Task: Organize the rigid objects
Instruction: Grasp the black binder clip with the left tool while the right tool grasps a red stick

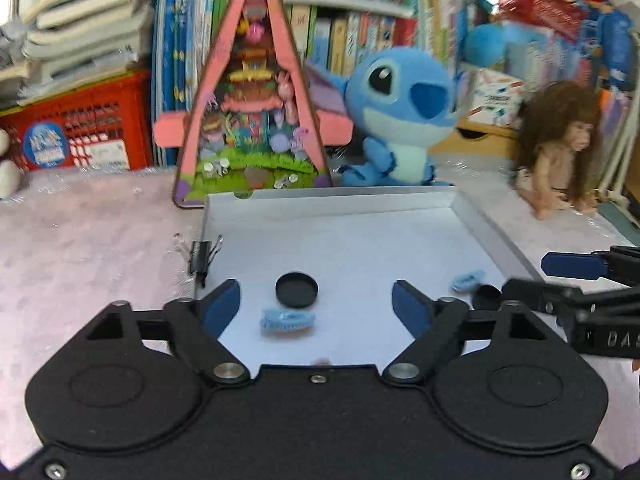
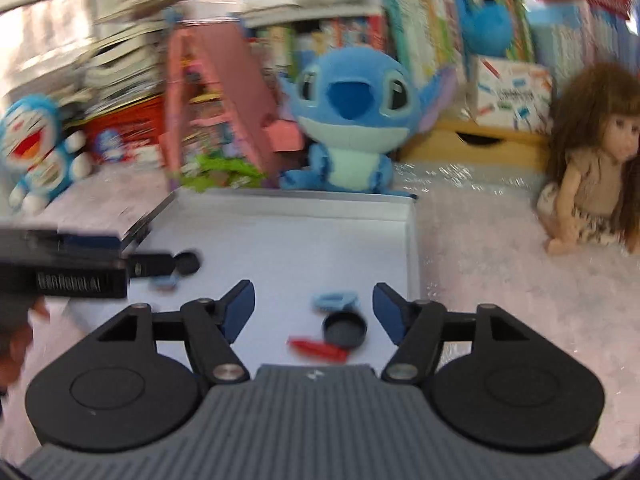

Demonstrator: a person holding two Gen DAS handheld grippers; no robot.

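a: your left gripper (image 1: 316,306) stands with its blue-padded jaws spread wide and nothing pressed between them. it hangs over the shallow white cardboard tray (image 1: 328,202).

b: and what lies under it?

a: a round black plastic cap (image 1: 297,289) sits on the tray floor between the two pads, and a small light-blue plastic hair claw (image 1: 287,321) lies just beside it, on the side nearer you. neither pad touches them. a black binder clip (image 1: 200,258) grips the tray's left wall.

b: the other hand?

a: your right gripper (image 2: 314,312) is spread apart too, holding nothing. between its pads, on the tray floor near the tray's right wall (image 2: 412,248), lie a second light-blue hair claw (image 2: 335,301), a second round black cap (image 2: 345,330) just beside it, and a small red plastic piece (image 2: 318,348) touching that cap's near edge.

b: so where are the task's things?

a: all inside the tray, in two small groups, one under each of your grippers. the groups are well apart.

b: behind the tray?

a: a blue plush toy with big ears (image 1: 400,120) sits at the far wall, a pink triangular toy house (image 1: 252,108) beside it, and a long-haired brown doll (image 2: 592,160) sits off to the right on the pale pink table cover (image 2: 500,248).
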